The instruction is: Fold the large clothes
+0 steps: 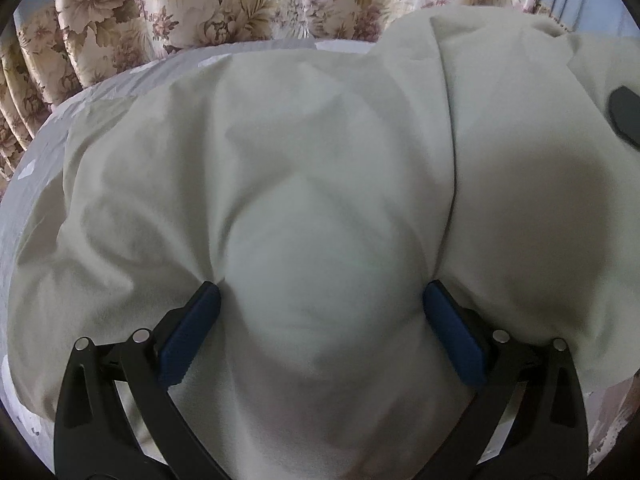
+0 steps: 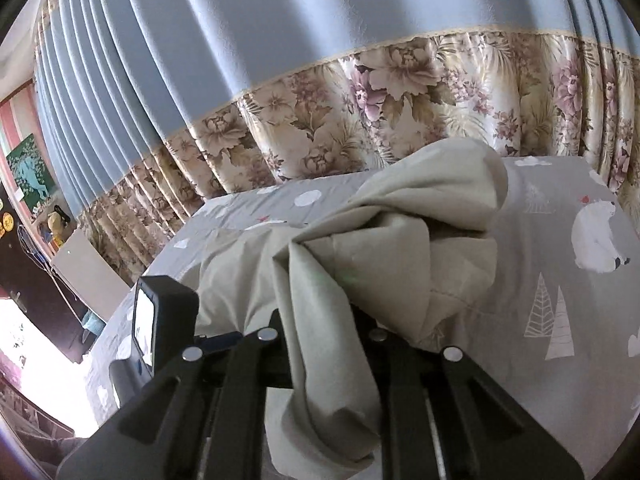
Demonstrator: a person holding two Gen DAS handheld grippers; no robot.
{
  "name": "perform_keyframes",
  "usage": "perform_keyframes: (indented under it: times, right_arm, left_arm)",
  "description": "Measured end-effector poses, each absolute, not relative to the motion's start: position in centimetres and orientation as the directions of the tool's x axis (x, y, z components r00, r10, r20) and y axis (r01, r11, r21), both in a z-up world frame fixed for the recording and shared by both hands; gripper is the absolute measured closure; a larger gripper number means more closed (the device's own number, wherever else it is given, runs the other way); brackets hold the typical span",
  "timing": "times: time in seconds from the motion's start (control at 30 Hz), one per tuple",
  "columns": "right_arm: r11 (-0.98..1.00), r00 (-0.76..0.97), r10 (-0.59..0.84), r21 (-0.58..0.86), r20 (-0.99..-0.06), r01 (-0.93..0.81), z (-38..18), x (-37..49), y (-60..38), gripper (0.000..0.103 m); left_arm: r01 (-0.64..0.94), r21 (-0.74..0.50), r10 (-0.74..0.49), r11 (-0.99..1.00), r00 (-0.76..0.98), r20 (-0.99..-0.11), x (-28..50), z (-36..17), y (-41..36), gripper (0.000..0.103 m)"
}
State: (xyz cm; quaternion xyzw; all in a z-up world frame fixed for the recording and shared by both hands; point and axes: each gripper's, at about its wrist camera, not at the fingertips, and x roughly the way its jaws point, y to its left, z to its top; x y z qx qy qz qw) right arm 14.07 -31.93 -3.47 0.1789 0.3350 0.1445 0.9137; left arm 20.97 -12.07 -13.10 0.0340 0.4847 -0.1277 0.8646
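1. A pale cream garment (image 1: 320, 168) is seen spread and rumpled across a bed (image 2: 560, 320) covered by a grey sheet printed with white bears and trees.
2. The left hand-held gripper (image 1: 322, 300) is held wide apart, its blue pads (image 1: 192, 332) pressed down into the cloth on either side of a raised bulge of fabric; nothing is pinched between them.
3. A long fold line is noted in the left wrist view, running down the garment to the right of that bulge.
4. The right hand-held gripper (image 2: 320, 320) is seen with a gathered bunch of the garment (image 2: 380, 248) passing between its fingers and draping over the front; the tips are hidden by cloth, so a clamped grip is judged likely but not confirmed.
5. Part of the left device (image 2: 160, 320) is visible in the right wrist view, just beside the cloth.
6. A floral and blue curtain (image 2: 360, 92) hangs behind the bed.
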Motion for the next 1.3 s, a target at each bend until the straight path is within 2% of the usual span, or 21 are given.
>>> perform_keyframes:
  times: [0.07,0.13,0.17,0.2,0.27,0.3,0.57,0.6,0.67,0.73,0.83,1.03,1.3]
  right_arm:
    - [0.9,0.734,0.371,0.416,-0.569,-0.133,-3.3,14.1,-31.9,0.09]
    - [0.903,0.734,0.363,0.412,-0.574,-0.124,-3.3,14.1,-32.0,0.09]
    - [0.903,0.735,0.36,0.411,-0.575,-0.121,-3.3,14.2,-32.0,0.09]
    - [0.904,0.735,0.359,0.412,-0.576,-0.118,-3.4,14.2,-31.9,0.09]
    - [0.902,0.734,0.359,0.415,-0.577,-0.116,-3.4,14.3,-32.0,0.09]
    - [0.903,0.733,0.359,0.413,-0.577,-0.118,-3.4,14.3,-32.0,0.09]
    - [0.91,0.733,0.36,0.39,-0.577,-0.141,-3.2,14.8,-31.3,0.091]
    - [0.911,0.733,0.36,0.388,-0.577,-0.142,-3.2,14.8,-31.3,0.091]
    - [0.911,0.733,0.359,0.388,-0.578,-0.141,-3.1,14.8,-31.2,0.091]
    - [0.91,0.733,0.36,0.392,-0.578,-0.137,-3.1,14.9,-31.3,0.091]
    - [0.909,0.734,0.357,0.396,-0.578,-0.131,-3.2,15.0,-31.5,0.091]
    - [0.911,0.732,0.348,0.395,-0.586,-0.118,-3.6,14.8,-32.2,0.091]
    - [0.904,0.729,0.366,0.406,-0.579,-0.132,-4.0,15.4,-32.1,0.091]
  left_arm:
    - [0.252,-0.065,-0.195,0.965,0.535,-0.822,20.1,-12.6,-11.9,0.011]
    - [0.25,-0.06,-0.2,0.966,0.585,-0.786,18.8,-11.6,-11.8,0.035]
    - [0.248,-0.059,-0.202,0.967,0.602,-0.772,18.5,-11.2,-11.7,0.039]
    - [0.245,-0.059,-0.203,0.968,0.619,-0.758,18.1,-10.8,-11.5,0.047]
    - [0.237,-0.085,-0.22,0.968,0.636,-0.74,17.7,-10.6,-10.8,0.053]
    - [0.226,-0.106,-0.229,0.968,0.638,-0.735,17.7,-10.6,-10.3,0.061]
    - [0.21,-0.198,-0.288,0.958,0.684,-0.67,15.8,-9.9,-8.5,0.076]
    - [0.214,-0.207,-0.297,0.955,0.695,-0.655,15.5,-9.4,-8.5,0.083]
    - [0.234,-0.232,-0.33,0.944,0.702,-0.631,15.3,-8.5,-8.4,0.085]
    - [0.262,-0.234,-0.352,0.936,0.692,-0.631,15.6,-8.2,-9.0,0.092]
    - [0.282,-0.215,-0.353,0.935,0.677,-0.646,16.2,-8.6,-10.0,0.092]
    - [0.27,-0.282,-0.39,0.921,0.601,-0.698,18.6,-10.9,-10.6,0.093]
    - [0.267,-0.359,-0.447,0.894,0.549,-0.706,19.6,-12.6,-10.5,0.094]
